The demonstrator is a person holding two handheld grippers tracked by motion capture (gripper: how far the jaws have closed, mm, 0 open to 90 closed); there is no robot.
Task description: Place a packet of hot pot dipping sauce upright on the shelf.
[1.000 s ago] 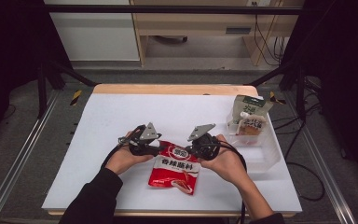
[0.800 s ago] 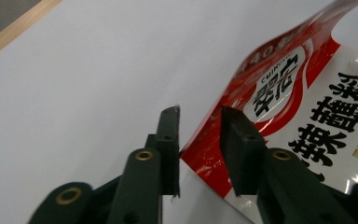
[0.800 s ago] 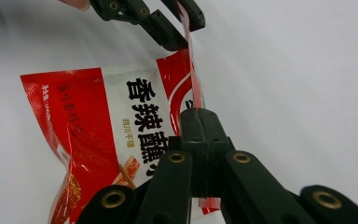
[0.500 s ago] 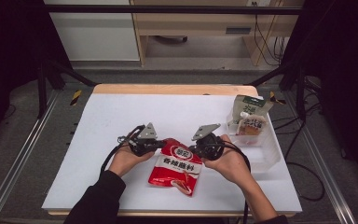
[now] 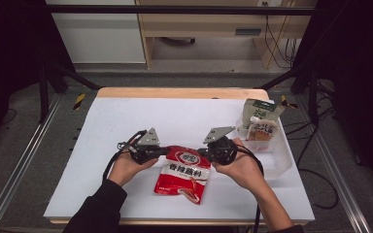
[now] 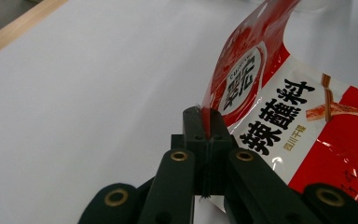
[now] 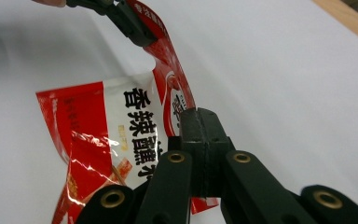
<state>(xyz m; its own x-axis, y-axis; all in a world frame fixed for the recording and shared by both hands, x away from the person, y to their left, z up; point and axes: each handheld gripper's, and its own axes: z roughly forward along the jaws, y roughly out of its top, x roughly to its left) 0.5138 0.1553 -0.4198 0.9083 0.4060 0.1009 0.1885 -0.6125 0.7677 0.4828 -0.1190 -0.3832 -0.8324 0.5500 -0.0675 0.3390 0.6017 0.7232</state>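
A flat red and white sauce packet (image 5: 183,173) lies near the front edge of the white bench (image 5: 126,121), between the person's two hands. Its top edge is lifted off the surface while its lower end rests on the bench. Large black Chinese characters run across a white panel in its middle.

The packet looks light, thin and floppy. Its glossy film catches the light and bends in a soft curve where it is raised, so it probably slips easily and sags when held by one point. The flat sealed top edge seems the best place to grip, since it is firmer than the filled belly and pinching it should not squeeze the contents.

The left gripper (image 5: 167,151) is clamped on the top left corner of that edge. In the left gripper view its black jaws meet tightly with the red film (image 6: 242,70) pinched between them. These jaws have just been closing onto the film. The right gripper (image 5: 200,152) is clamped on the top right corner, and the right gripper view shows its jaws pressed together on the packet edge (image 7: 168,51).

Further right, near the bench edge, stands a clear plastic bin (image 5: 279,162). A green and white pouch (image 5: 261,121) stands upright inside it.
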